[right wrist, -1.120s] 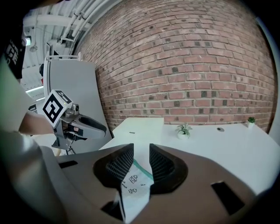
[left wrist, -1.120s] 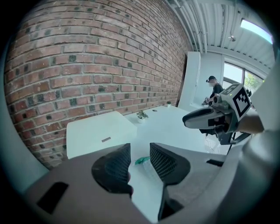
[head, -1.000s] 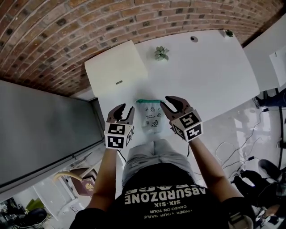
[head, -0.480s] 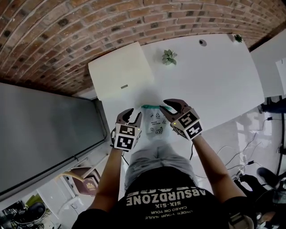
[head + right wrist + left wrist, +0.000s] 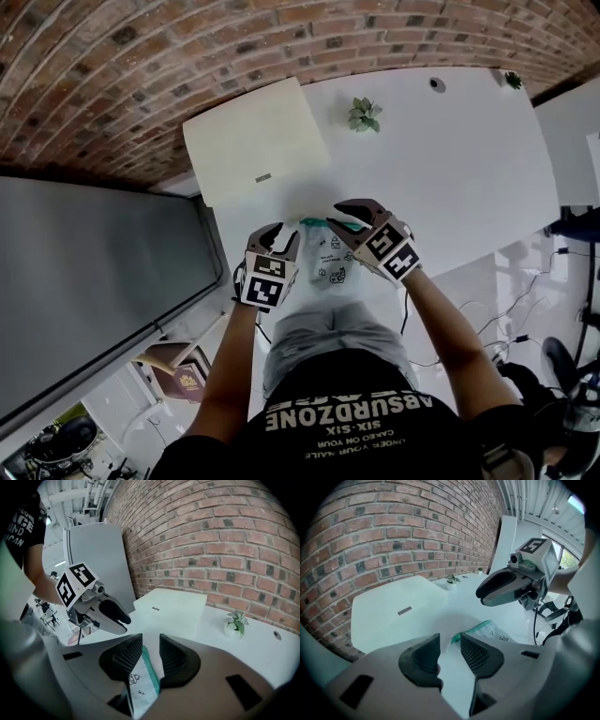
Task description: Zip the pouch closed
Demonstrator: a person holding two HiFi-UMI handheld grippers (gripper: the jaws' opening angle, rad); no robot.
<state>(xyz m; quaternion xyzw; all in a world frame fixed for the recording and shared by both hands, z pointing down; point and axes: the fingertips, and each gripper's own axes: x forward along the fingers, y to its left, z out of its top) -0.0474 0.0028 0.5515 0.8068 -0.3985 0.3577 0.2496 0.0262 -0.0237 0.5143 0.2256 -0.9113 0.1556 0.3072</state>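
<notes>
Both grippers have sunk toward the pouch (image 5: 328,261) on the white table (image 5: 450,169). Left gripper (image 5: 278,232) gapes empty beside its corner. Right gripper (image 5: 337,217) is opening, with the green zipper edge (image 5: 149,670) between its jaws, unpressed. White box (image 5: 253,141) and potted plant (image 5: 364,114) sit beyond.

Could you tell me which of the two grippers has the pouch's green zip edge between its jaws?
The right gripper: its opening jaws frame the green zip edge of the pouch without pressing it. The left gripper shows only table between its jaws.
</notes>
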